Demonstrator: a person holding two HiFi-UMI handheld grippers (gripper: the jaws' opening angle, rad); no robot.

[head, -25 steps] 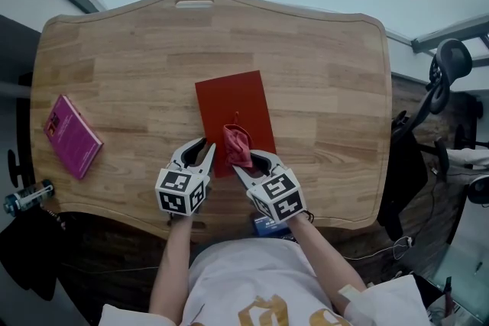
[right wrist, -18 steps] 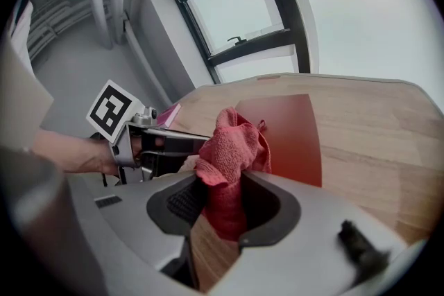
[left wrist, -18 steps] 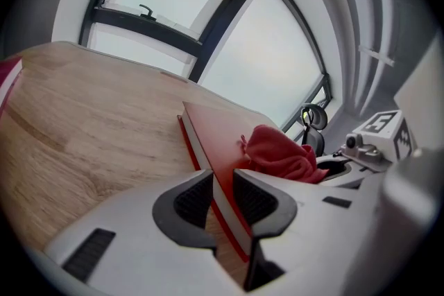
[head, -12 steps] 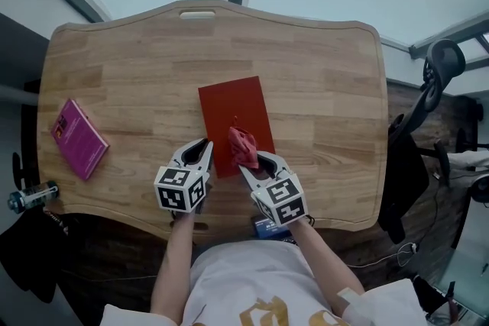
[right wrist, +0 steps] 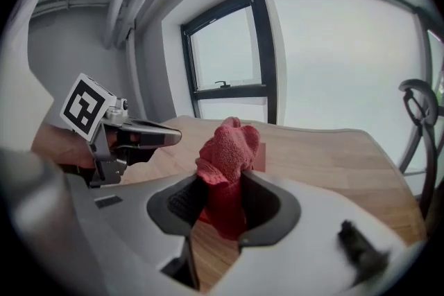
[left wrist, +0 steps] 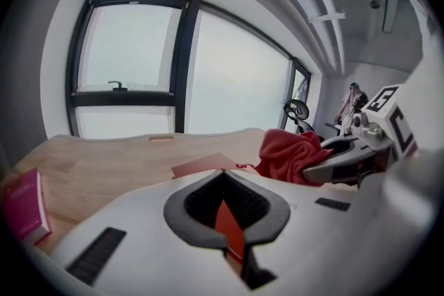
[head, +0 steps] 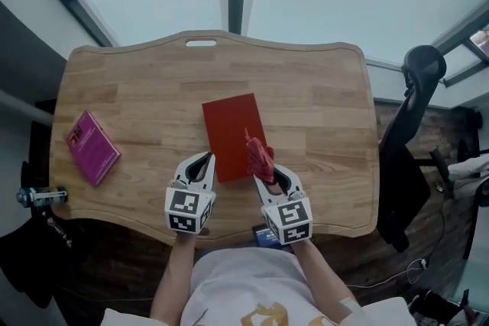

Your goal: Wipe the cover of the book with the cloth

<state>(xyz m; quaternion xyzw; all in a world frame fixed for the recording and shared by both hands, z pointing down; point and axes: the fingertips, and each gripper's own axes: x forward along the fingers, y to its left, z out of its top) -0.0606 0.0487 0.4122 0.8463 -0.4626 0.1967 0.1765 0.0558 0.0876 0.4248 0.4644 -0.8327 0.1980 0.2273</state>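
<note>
Red cloth (right wrist: 225, 149) pinched between right fingers (right wrist: 272, 206), near book (head: 228, 130)

Wood table (head: 328, 111) w/ red book (head: 228, 126) ctr, pink book (head: 93, 147) far left.

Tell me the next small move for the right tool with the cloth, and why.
Probably lower the right tool until the red cloth pinched in its jaws presses on the cover of the red book, then start a stroke across it. The cloth appears to hang clear of the cover, by the book's near right edge, so no wiping contact shows yet.
</note>
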